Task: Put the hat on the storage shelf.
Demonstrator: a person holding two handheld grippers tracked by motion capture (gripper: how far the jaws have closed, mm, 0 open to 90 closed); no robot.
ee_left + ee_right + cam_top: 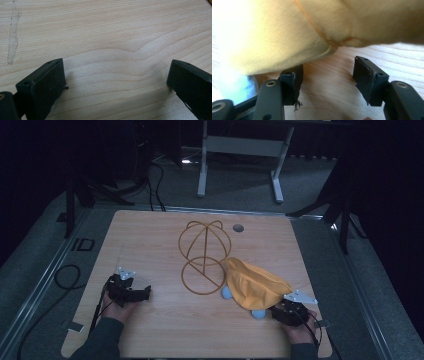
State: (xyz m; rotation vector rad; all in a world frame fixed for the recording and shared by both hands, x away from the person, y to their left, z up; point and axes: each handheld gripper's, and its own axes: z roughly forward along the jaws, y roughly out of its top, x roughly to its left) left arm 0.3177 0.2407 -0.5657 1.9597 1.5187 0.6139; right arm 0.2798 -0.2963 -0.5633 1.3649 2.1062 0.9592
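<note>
We are holding the right gripper (283,308) low at the near right of the table (150,235), its jaws standing well apart with bare wood between them. In the right gripper view (328,75) the yellow cloth (317,27) is hanging just ahead of the jaw tips and spreading over the upper part of the scene; its hem is drooping onto the top of the jaw at the left of that view, while the jaw at the right is standing clear of it. Nothing is being pinched.

From above, the cloth (255,284) is lying in a heap just ahead and to the left of that gripper, nearly touching it. Two pale blue pieces are peeking out from under the heap: one (258,314) just beside the gripper on its left, the other (226,293) farther to the left. In the right gripper view a blue blur (234,87) is showing beside the jaw at the left. What these blue pieces are, we cannot tell.

A yellow wire frame (204,256) is standing beyond the cloth, touching its far left edge.

We are resting the left gripper (146,292) well apart from all this, at the near left of the table. Its jaws are spread wide in the left gripper view (116,80), with plain wood between and ahead of them.
</note>
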